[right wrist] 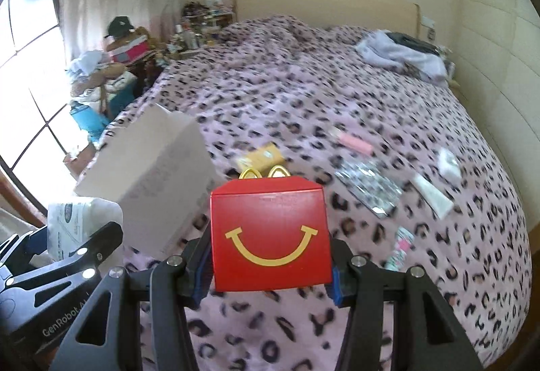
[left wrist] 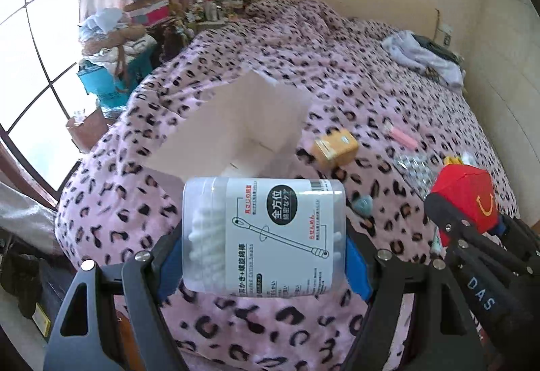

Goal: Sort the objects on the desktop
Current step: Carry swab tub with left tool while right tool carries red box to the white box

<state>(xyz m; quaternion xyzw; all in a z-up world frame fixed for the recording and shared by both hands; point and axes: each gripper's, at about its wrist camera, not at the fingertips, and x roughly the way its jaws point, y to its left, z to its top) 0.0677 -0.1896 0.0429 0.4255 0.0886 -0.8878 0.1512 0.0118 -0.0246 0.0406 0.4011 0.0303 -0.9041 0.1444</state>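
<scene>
The bed [right wrist: 303,84] under its pink leopard-print cover fills most of my view. On its left side sits an open white box [left wrist: 236,124], tilted. My left gripper [left wrist: 263,246] is clamped on a clear cotton swab tub [left wrist: 266,232], carried in the air just in front of that box. My right gripper [right wrist: 270,266] is closed on a red smiley box [right wrist: 270,236] with yellow handles, also held clear of the bed. Beyond lie a small yellow carton [left wrist: 335,148], a silvery packet [right wrist: 369,183], a pink tube [right wrist: 356,143] and a white tube [right wrist: 433,194], spread apart.
</scene>
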